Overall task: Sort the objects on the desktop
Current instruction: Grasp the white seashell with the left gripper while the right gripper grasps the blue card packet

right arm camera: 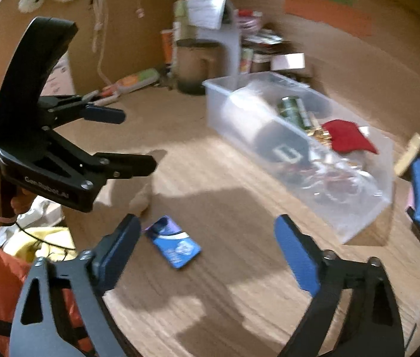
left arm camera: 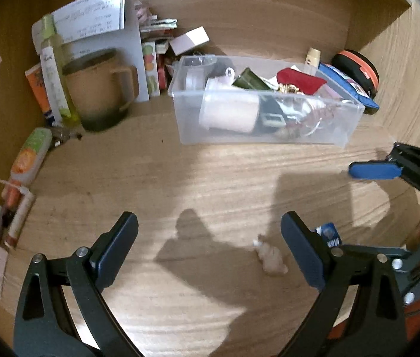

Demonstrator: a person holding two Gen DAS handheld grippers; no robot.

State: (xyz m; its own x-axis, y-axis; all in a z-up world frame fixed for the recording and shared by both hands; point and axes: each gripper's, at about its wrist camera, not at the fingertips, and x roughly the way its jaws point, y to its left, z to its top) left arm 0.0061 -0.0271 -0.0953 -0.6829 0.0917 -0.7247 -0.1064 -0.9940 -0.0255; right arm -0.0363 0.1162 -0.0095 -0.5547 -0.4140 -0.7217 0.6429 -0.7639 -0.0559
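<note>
Two grippers we hold over the wooden desk point(left arm camera: 210, 178), our left gripper point(left arm camera: 210, 238) spread wide and empty above a small crumpled wad point(left arm camera: 270, 257), our right gripper point(right arm camera: 207, 238) likewise wide and empty near a blue packet point(right arm camera: 174, 245), clear plastic bin point(left arm camera: 269, 136) of oddments behind, mug point(left arm camera: 100, 89) at its left.

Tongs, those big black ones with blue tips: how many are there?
2. The left tongs hover open over the desk's left side; the right tongs gape above the blue packet, near the clear bin. I see no others.
</note>
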